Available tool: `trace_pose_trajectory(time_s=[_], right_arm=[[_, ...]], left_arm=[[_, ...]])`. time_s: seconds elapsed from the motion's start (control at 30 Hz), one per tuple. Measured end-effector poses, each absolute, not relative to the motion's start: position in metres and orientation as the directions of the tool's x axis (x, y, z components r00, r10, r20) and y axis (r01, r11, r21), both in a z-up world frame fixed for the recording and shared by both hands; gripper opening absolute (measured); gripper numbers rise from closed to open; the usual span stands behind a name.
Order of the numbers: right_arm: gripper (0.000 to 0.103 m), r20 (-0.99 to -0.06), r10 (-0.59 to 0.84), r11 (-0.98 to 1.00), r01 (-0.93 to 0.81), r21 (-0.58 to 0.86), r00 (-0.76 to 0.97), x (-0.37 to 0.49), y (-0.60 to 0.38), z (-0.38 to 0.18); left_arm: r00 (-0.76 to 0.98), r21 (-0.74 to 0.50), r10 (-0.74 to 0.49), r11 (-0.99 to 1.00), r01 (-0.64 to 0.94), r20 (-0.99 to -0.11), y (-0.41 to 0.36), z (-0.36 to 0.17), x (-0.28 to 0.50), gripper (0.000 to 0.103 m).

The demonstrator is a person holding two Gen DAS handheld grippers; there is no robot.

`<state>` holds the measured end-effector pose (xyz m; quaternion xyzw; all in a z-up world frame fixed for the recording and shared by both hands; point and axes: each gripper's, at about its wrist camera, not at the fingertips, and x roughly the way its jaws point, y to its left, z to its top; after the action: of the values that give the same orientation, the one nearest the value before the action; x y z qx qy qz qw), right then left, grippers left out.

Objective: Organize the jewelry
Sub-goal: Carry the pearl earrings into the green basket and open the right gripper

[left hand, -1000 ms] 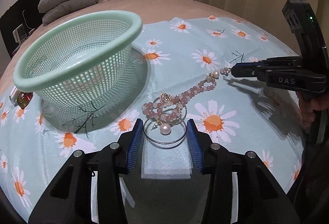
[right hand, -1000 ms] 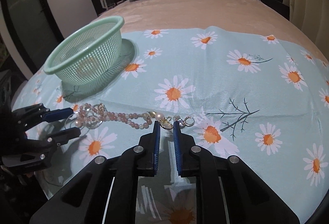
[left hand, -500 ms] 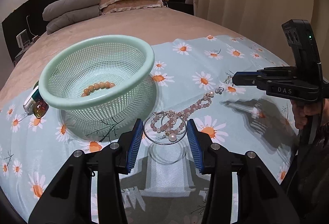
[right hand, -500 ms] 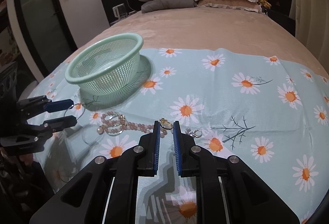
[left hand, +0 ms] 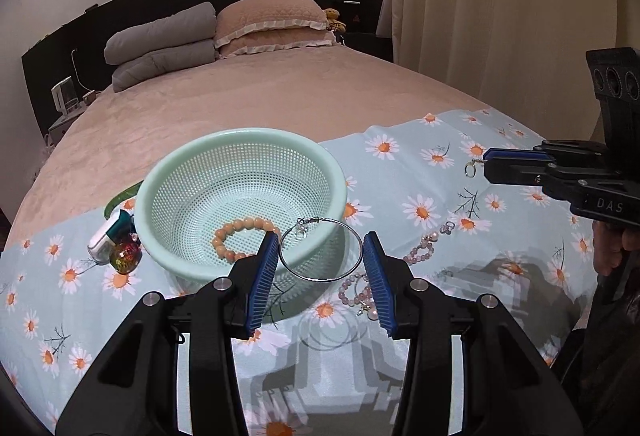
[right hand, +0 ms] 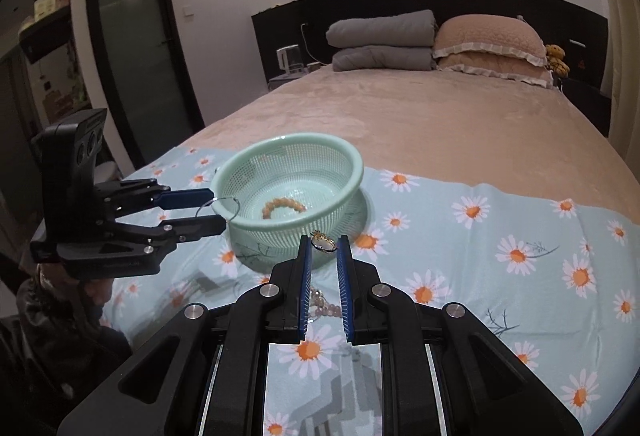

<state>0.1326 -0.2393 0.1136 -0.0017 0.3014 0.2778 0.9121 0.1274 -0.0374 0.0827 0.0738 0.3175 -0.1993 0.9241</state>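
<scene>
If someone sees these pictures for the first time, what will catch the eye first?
Probably the mint green basket on the daisy cloth, with an orange bead bracelet lying inside. Next, the left tongs hold a thin silver hoop beside the basket's rim, and the right tongs hold a small gold piece.

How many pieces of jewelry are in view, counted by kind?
Bead strands: 2, the orange bracelet in the basket and the pink strand on the cloth.
Hoops: 1, the silver hoop in the left gripper.
Charms: 1, the gold charm in the right gripper.
Earrings: 1, the pearl earring.
Total: 5.
</scene>
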Motion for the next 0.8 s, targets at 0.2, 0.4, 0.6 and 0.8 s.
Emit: trace_pose_trajectory(time_s=[0.2,0.4,0.6,0.8], right_arm=[[0.012,-0.530,0.521,0.831,-0.541,0.134,0.669,0.147,-0.225,0.132],[0.012,-0.527,0.534,0.813,-0.572,0.105,0.662,0.176,-0.199,0.138],[0.012,-0.552,0.523,0.818,-0.564,0.110,0.650,0.212,-0.161,0.113],[0.012,-0.584,0.499,0.826,-0.555,0.098,0.640,0.224,-0.136,0.086]], left_arm=[[0.744,0.014,-0.294,0.926,0.377,-0.601,-0.021,0.096,0.149,0.045],[0.755,0.001,-0.279,0.938,0.348,-0.593,-0.007,0.096,0.169,0.045],[0.736,-0.042,-0.270,0.949,0.313,-0.621,0.004,0.079,0.186,0.045],[0.733,-0.046,-0.266,0.951,0.305,-0.626,0.009,0.072,0.191,0.045]])
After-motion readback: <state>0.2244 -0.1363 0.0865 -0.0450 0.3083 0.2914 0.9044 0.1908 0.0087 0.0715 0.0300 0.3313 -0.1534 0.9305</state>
